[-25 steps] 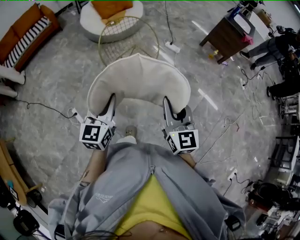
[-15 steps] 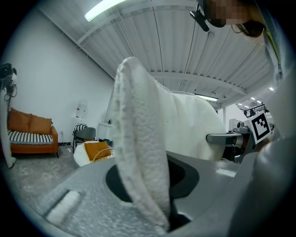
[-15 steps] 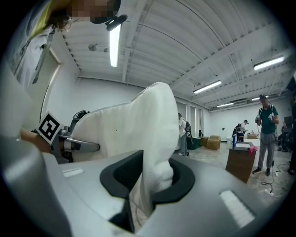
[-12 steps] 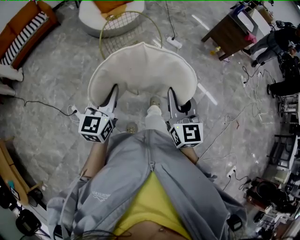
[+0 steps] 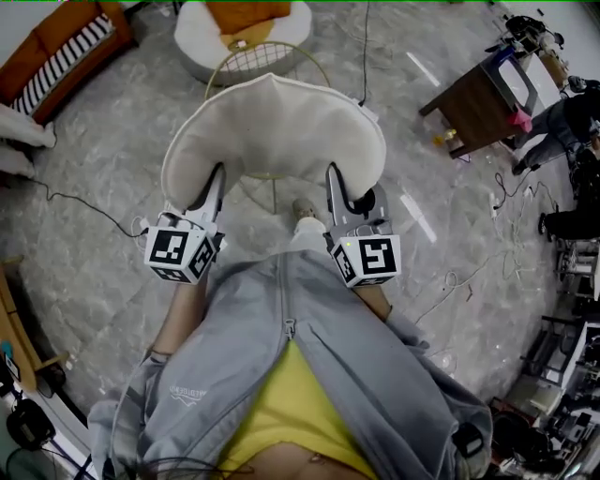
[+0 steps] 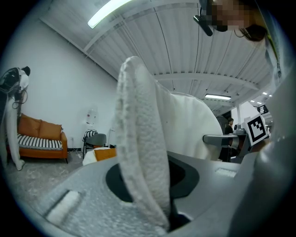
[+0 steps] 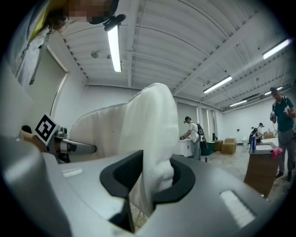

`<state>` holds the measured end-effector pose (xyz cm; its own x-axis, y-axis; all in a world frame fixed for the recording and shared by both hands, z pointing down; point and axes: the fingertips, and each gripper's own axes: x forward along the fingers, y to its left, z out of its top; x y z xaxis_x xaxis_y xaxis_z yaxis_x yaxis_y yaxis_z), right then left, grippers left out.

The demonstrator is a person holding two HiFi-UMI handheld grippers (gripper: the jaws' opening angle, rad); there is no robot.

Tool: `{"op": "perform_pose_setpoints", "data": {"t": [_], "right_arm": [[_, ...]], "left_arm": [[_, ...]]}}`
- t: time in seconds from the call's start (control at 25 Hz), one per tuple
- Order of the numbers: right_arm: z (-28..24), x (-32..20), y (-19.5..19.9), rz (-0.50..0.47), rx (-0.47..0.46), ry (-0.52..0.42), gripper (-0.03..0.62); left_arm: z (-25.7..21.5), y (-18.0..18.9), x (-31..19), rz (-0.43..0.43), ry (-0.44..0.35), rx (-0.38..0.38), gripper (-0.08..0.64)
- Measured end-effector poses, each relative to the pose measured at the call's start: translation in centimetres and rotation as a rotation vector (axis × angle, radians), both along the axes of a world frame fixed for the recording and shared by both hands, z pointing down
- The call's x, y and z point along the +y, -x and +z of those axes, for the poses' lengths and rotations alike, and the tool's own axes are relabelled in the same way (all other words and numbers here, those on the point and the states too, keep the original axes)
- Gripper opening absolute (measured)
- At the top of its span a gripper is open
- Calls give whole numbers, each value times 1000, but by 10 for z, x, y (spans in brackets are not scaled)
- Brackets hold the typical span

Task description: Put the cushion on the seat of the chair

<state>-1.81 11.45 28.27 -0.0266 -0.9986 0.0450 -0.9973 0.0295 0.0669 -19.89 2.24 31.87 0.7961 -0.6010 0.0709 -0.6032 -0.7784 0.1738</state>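
A cream, crescent-shaped cushion [image 5: 274, 127] hangs level in front of me, held by both grippers. My left gripper [image 5: 214, 183] is shut on its near left edge, where the fuzzy cushion [image 6: 141, 157] fills the jaws in the left gripper view. Its near right edge is pinched by my right gripper [image 5: 335, 185], and the cushion [image 7: 150, 139] stands between that gripper's jaws. Under the cushion's far side shows the gold wire chair [image 5: 258, 61]; most of its seat is hidden by the cushion.
A white round pouf with an orange pillow [image 5: 246, 28] stands behind the chair. An orange striped sofa [image 5: 66, 52] is far left, a dark wooden table [image 5: 480, 98] far right. Cables [image 5: 70, 202] lie across the marble floor. People [image 7: 200, 134] stand at the room's far side.
I have walked forward with the cushion held in both grippers; it now covers most of the gold wire chair, which lay clear beyond it a second ago.
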Motion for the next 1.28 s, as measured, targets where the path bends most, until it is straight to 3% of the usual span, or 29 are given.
{"op": "perform_pose_setpoints", "data": {"t": [0.32, 0.68, 0.88, 1.28], "right_arm": [[6, -129, -86, -227, -9, 47, 74], [26, -225, -177, -457, -18, 125, 74], [44, -253, -211, -502, -37, 173, 74], [88, -272, -223, -547, -59, 287, 74]], "left_arm": [[6, -72, -89, -204, 49, -18, 69], [27, -155, -137, -416, 130, -28, 69], [41, -190, -149, -461, 180, -43, 69], [81, -201, -160, -469, 308, -77, 69]]}}
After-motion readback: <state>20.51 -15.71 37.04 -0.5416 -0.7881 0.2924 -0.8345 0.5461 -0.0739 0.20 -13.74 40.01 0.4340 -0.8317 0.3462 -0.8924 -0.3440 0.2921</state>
